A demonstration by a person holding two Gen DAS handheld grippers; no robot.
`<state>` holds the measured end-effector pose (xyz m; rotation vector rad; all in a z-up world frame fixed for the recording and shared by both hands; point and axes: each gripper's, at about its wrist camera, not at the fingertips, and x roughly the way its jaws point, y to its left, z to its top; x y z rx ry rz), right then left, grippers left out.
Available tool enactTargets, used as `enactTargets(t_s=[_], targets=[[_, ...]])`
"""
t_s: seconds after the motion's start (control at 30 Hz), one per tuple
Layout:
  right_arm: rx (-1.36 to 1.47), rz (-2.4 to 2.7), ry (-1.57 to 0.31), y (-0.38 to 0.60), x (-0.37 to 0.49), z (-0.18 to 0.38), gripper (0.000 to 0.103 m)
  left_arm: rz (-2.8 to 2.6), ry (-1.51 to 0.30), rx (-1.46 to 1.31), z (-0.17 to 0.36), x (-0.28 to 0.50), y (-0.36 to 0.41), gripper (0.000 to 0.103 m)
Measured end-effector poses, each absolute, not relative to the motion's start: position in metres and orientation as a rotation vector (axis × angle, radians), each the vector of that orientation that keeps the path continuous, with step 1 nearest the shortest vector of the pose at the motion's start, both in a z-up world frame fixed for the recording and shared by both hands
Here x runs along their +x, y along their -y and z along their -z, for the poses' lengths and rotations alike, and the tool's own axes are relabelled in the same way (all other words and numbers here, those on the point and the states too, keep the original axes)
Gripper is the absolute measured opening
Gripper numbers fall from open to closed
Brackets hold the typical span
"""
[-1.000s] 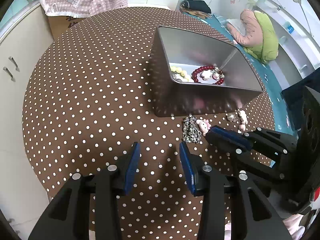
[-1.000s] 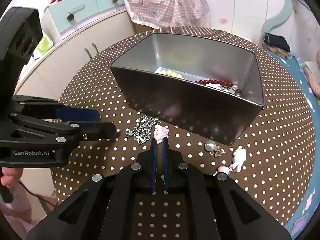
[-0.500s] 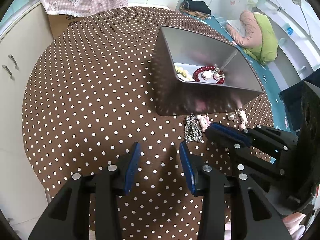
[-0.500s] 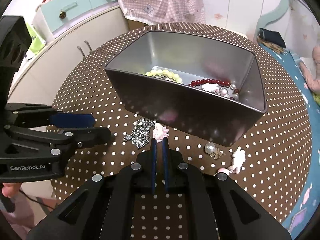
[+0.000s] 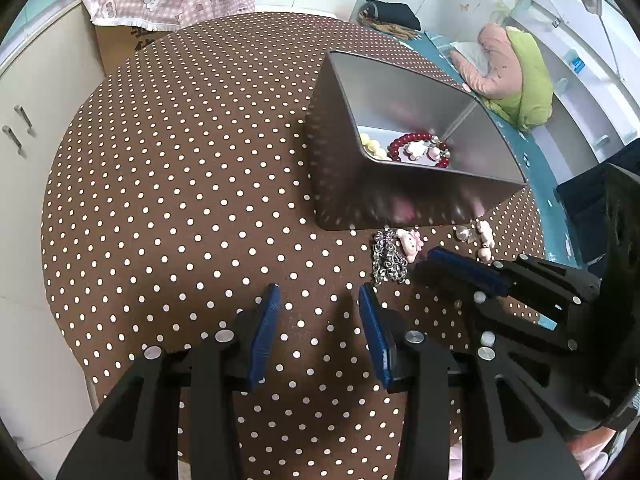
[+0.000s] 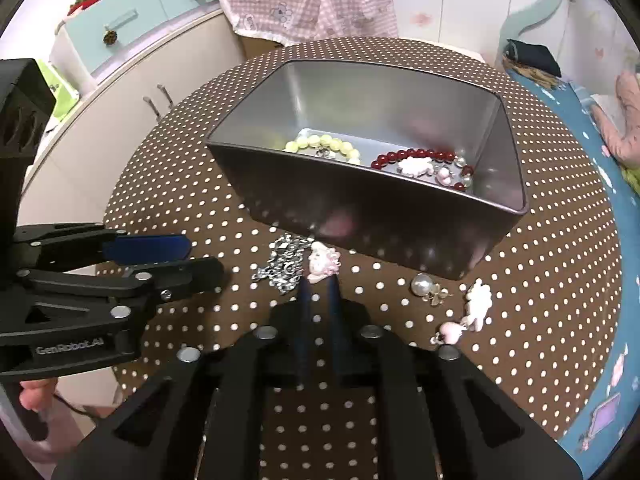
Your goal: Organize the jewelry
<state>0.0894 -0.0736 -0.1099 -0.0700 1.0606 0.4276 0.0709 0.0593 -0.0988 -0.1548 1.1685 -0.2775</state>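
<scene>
A round counter [image 5: 168,184] under a brown, white-dotted cloth filled both views, with pale cabinets [image 6: 120,92] at the left and a pink checked cloth [image 6: 308,0] at the top. At centre stood a grey metal tin [image 6: 384,208], its long axis running left to right, holding a red bead bracelet [image 6: 416,157] and a yellow-green one [image 6: 324,145]. Below it lay a silver chain [image 6: 282,266] with a pink charm [image 6: 322,265], touching. The right gripper [image 6: 319,286], jaws narrow, tips at the charm; whether they gripped it I cannot tell. The left gripper [image 5: 318,300] hung wide open.
</scene>
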Motion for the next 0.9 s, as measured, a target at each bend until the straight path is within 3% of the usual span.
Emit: enactTargets(t_s=[0.07, 0.13, 0.17, 0.53, 0.7, 0.77, 0.9], targets=[[-0.094, -0.35, -1.031, 0.076, 0.087, 0.106, 0.061, 0.256, -1.161, -0.155, 0.097, 0.07, -0.066, 0.042], [-0.068, -0.329, -0.989, 0.084, 0.086, 0.099, 0.079, 0.25, -1.153, -0.17, 0.095, 0.07, -0.073, 0.047], [-0.041, -0.349, -0.978, 0.087, 0.086, 0.096, 0.081, 0.249, -1.149, -0.179, 0.093, 0.069, -0.074, 0.05], [0.052, -0.414, -0.967, 0.085, 0.095, 0.101, 0.081, 0.218, -1.133, -0.177, 0.085, 0.069, -0.083, 0.051], [0.042, -0.406, -0.979, 0.081, 0.099, 0.108, 0.067, 0.213, -1.128, -0.173, 0.082, 0.067, -0.086, 0.051], [0.012, -0.383, -0.995, 0.078, 0.101, 0.114, 0.054, 0.214, -1.128, -0.17, 0.083, 0.067, -0.086, 0.051], [-0.013, -0.373, -0.989, 0.079, 0.101, 0.115, 0.05, 0.219, -1.132, -0.156, 0.083, 0.07, -0.078, 0.051]])
